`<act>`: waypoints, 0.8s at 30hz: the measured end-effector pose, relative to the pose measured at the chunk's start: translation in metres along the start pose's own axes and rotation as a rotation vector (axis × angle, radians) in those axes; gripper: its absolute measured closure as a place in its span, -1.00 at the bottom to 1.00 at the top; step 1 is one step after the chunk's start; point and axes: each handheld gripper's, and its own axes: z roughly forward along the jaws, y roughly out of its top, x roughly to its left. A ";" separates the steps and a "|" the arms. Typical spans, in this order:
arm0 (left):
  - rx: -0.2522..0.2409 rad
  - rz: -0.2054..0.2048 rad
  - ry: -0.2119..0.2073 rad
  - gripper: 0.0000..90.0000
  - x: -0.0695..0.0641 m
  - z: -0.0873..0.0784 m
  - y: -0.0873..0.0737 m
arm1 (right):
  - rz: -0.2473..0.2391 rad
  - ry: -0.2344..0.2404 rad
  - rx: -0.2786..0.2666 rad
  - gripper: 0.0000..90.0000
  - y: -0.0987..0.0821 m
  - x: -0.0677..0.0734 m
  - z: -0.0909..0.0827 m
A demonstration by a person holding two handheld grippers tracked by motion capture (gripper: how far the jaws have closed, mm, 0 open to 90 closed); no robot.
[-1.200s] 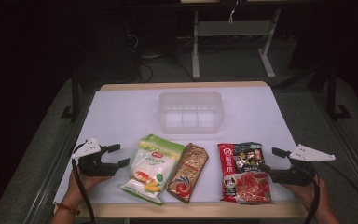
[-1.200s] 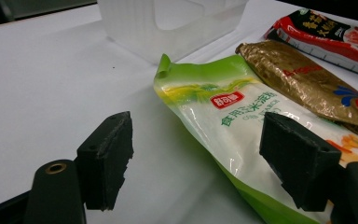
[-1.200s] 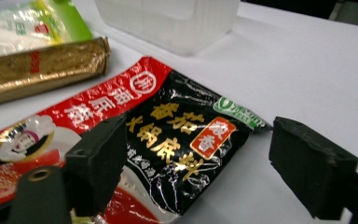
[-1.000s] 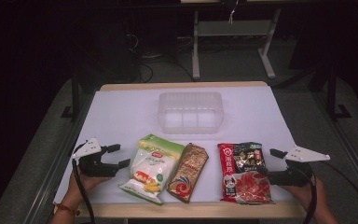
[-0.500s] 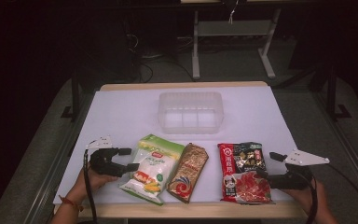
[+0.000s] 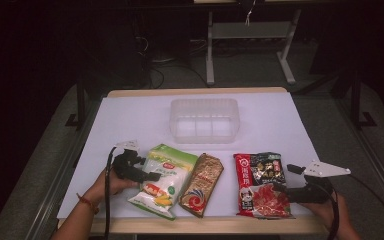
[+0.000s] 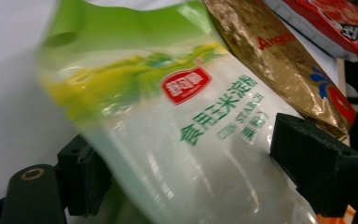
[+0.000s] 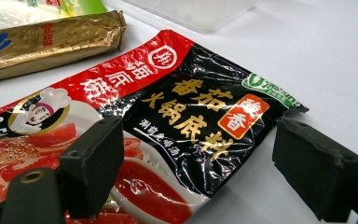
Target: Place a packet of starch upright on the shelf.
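A green and white bag (image 6: pixel 166 181) lies at the front left of the white table (image 6: pixel 130 120). My left gripper (image 6: pixel 152 175) reaches over the bag's left edge. In the left gripper view the bag (image 7: pixel 191 135) passes between the wide jaws of the left gripper (image 7: pixel 191 172), which have just been opening. A red and black sauce packet (image 6: pixel 260 182) lies at the front right. My right gripper (image 6: pixel 282 177) stands open at its right edge, and the packet's corner (image 8: pixel 177 112) lies between the apart jaws of the right gripper (image 8: pixel 196 163).
A gold packet (image 6: pixel 202 185) lies between the bag and the red packet. A clear plastic container (image 6: pixel 204 120) stands empty at the table's middle back. The table's front edge runs just below the packets. Dark floor and desk legs lie beyond.
My left gripper has moved right from beside the green bag onto its left edge. The right gripper has stayed at the red packet.
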 end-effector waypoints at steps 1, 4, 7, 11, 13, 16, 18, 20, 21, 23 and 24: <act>0.008 0.002 -0.003 -0.67 0.000 0.003 0.002 | 0.003 0.002 -0.001 -0.59 0.000 0.000 0.000; 0.042 -0.013 -0.035 -0.70 0.001 0.011 0.009 | 0.015 0.009 -0.005 -0.58 -0.001 -0.001 -0.001; 0.068 -0.007 -0.058 -0.73 0.000 0.018 0.014 | 0.016 0.013 -0.005 -0.57 -0.001 -0.001 -0.001; 0.078 0.004 -0.051 -0.70 -0.004 0.021 0.015 | 0.011 0.018 -0.005 -0.55 -0.001 0.000 0.000; 0.077 -0.015 -0.102 -0.44 -0.006 0.022 0.014 | 0.010 0.019 -0.004 -0.55 -0.001 0.000 0.000; 0.074 -0.025 -0.133 -0.14 -0.008 0.023 0.013 | 0.009 0.019 0.004 -0.54 -0.001 0.001 0.000; 0.079 -0.010 -0.134 0.04 -0.009 0.021 0.014 | 0.007 0.016 0.002 -0.52 -0.001 0.001 0.000; 0.074 0.000 -0.132 0.27 -0.010 0.019 0.015 | 0.010 0.018 0.007 -0.52 -0.001 0.001 0.001; 0.068 -0.005 -0.131 0.37 -0.009 0.018 0.015 | 0.008 0.020 0.009 -0.51 -0.001 0.001 0.002; 0.046 -0.004 -0.126 0.54 -0.010 0.016 0.014 | 0.004 0.018 0.014 -0.50 -0.001 0.001 0.002; 0.035 0.003 -0.122 0.60 -0.012 0.015 0.014 | 0.002 0.017 0.013 -0.50 -0.001 0.002 0.002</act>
